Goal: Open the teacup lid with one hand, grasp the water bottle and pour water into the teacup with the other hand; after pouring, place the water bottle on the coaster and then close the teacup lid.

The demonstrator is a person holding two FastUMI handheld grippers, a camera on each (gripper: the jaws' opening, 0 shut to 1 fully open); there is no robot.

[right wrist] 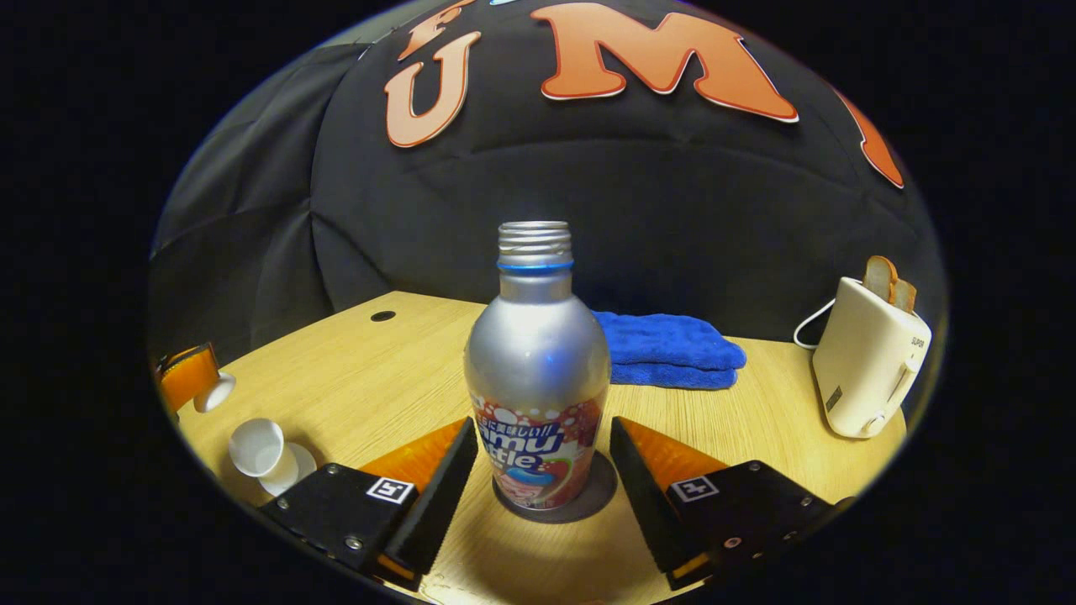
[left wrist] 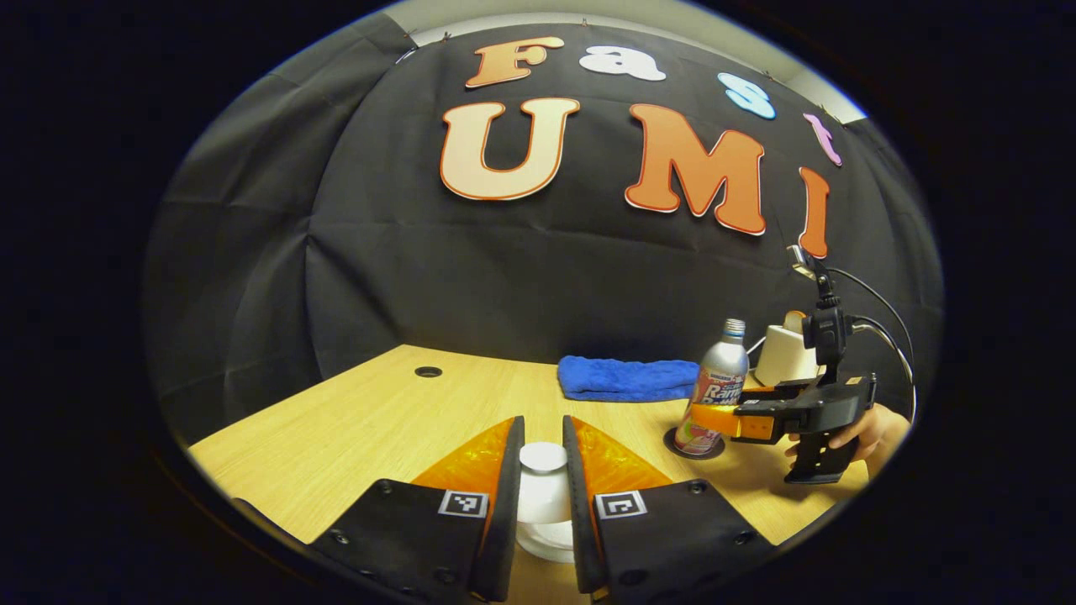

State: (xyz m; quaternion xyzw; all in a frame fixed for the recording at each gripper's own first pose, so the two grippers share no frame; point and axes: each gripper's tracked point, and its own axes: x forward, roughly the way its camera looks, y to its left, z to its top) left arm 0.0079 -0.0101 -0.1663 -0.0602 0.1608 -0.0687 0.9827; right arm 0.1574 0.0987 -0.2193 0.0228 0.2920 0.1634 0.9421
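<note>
**Bottle upright, lid held**

While our left tool (left wrist: 543, 470) pinches the white teacup lid (left wrist: 542, 458), its fingers hide most of the teacup (left wrist: 545, 538). Our right tool (right wrist: 544, 470) is open around the water bottle (right wrist: 538, 370), not touching. It stands upright on the dark coaster (right wrist: 598, 491), mouth up, on the table (right wrist: 353, 378).

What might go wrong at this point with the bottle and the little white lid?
1. The water bottle stands uncapped on its coaster, with the open right gripper close on both sides. A sideways nudge might tip it and spill water.
2. The left gripper pinches the small, smooth teacup lid between its fingers. The lid may slip and drop onto the table or the open teacup.
</note>
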